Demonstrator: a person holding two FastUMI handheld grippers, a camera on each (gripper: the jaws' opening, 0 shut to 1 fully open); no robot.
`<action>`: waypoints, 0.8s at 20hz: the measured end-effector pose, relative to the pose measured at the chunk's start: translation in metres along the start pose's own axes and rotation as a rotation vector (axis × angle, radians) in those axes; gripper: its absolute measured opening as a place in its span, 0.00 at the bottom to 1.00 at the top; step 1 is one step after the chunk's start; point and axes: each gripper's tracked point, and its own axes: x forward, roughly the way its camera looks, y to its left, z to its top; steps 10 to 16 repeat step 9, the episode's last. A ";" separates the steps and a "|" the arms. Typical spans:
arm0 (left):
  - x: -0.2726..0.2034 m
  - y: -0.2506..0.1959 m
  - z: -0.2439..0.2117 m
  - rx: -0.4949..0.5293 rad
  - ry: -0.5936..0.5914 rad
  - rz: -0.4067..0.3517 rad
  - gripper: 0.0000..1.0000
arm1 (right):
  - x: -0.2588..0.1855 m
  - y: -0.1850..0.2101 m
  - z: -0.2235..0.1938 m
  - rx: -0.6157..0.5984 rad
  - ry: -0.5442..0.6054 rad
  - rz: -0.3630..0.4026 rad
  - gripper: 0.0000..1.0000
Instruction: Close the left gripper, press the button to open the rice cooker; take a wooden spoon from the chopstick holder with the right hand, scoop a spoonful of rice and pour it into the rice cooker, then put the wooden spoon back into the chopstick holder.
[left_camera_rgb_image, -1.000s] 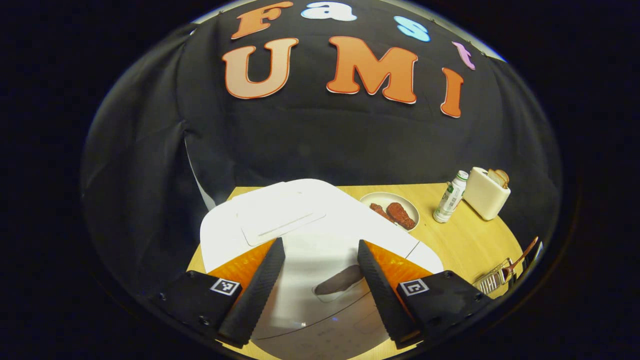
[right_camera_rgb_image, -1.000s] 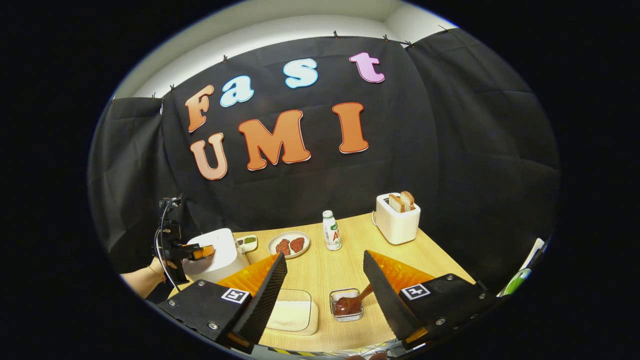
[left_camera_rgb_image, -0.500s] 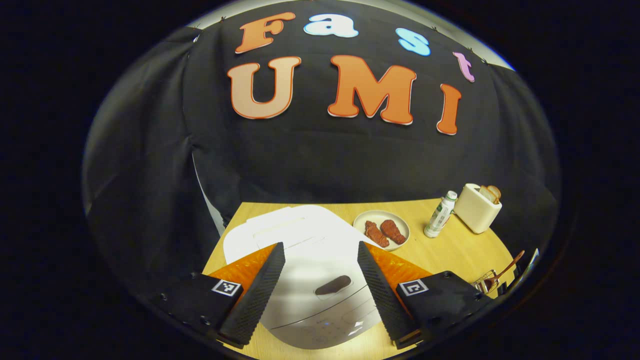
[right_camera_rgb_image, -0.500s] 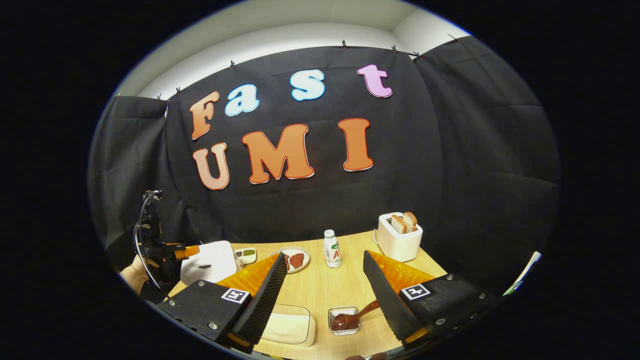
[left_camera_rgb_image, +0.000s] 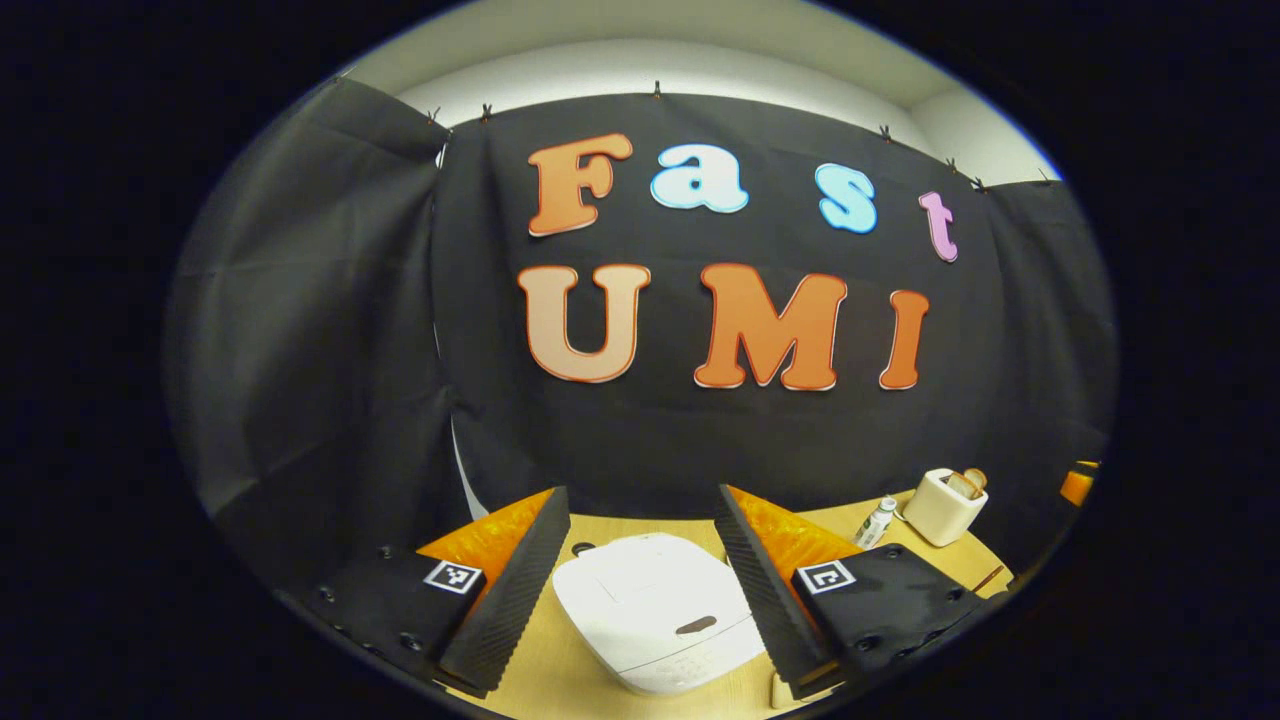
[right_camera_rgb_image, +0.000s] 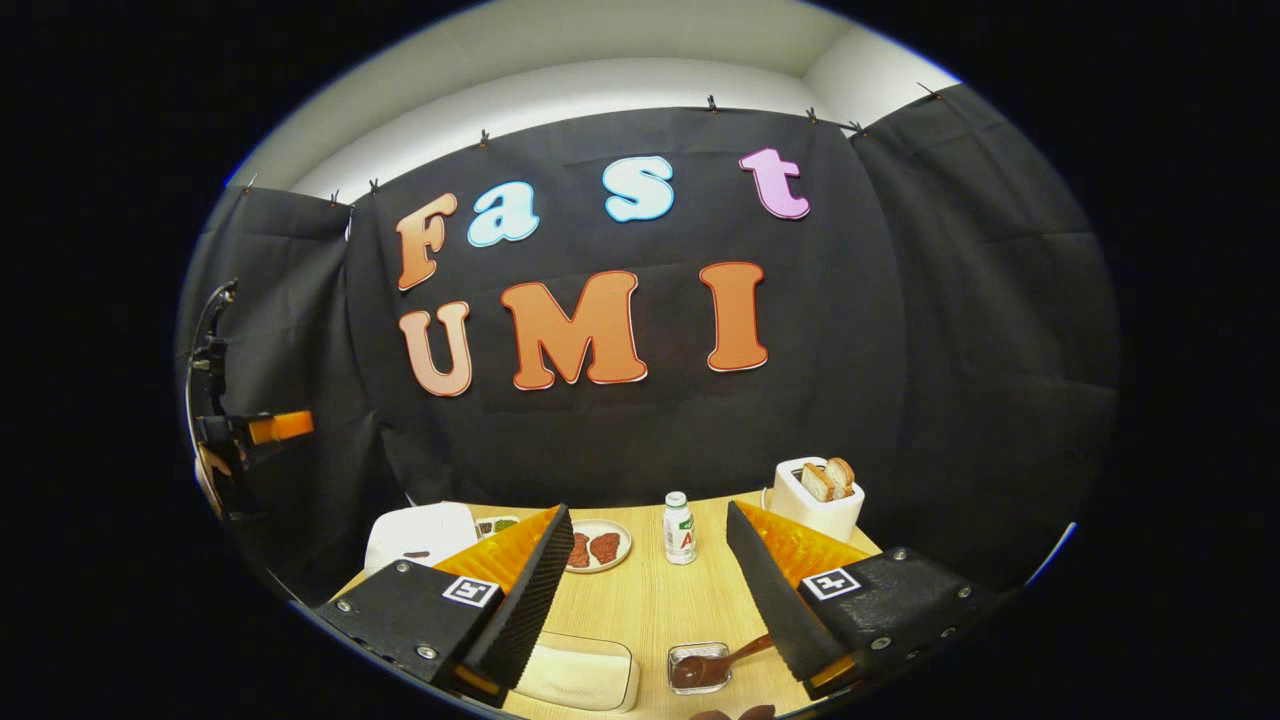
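I hold my left gripper (left_camera_rgb_image: 637, 560) well above the table, its fingers spread wide with nothing between them. Below and between them sits the white rice cooker (left_camera_rgb_image: 655, 610), lid down, with its dark button (left_camera_rgb_image: 695, 626) on the front edge facing me. The task wants that gripper closed before it presses, I judge so that the two tips make one blunt point for the button; open as they are, they would straddle it. So the first step looks undone: the lid is shut and I am high and clear of it.

My right gripper (right_camera_rgb_image: 645, 570) is also open and empty, hovering over the near edge of the table (right_camera_rgb_image: 650, 600). Just under its right finger is the small holder (right_camera_rgb_image: 698, 668) with the wooden spoon (right_camera_rgb_image: 725, 660) lying in it, bowl down in the holder and handle slanting up toward my right finger, which puts the handle handy for a pinch. Under the left finger lies a pale shallow dish (right_camera_rgb_image: 580, 672), which I take to be the rice, though I cannot make out grains.

Farther back stand a plate of meat (right_camera_rgb_image: 595, 547), a small bottle (right_camera_rgb_image: 680, 528) and a toaster (right_camera_rgb_image: 818, 498) with bread in it, all well apart from my work. In the right gripper view the left gripper (right_camera_rgb_image: 262, 430) shows raised at the far left, above the cooker.
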 end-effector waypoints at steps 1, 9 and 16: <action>-0.009 0.005 0.013 0.012 -0.032 0.013 0.99 | 0.000 0.001 0.003 -0.002 -0.004 0.003 0.95; -0.058 -0.001 0.040 -0.037 -0.114 0.002 0.98 | -0.001 -0.003 0.017 -0.038 -0.040 -0.015 0.95; -0.058 -0.001 0.040 -0.037 -0.114 0.002 0.98 | -0.001 -0.003 0.017 -0.038 -0.040 -0.015 0.95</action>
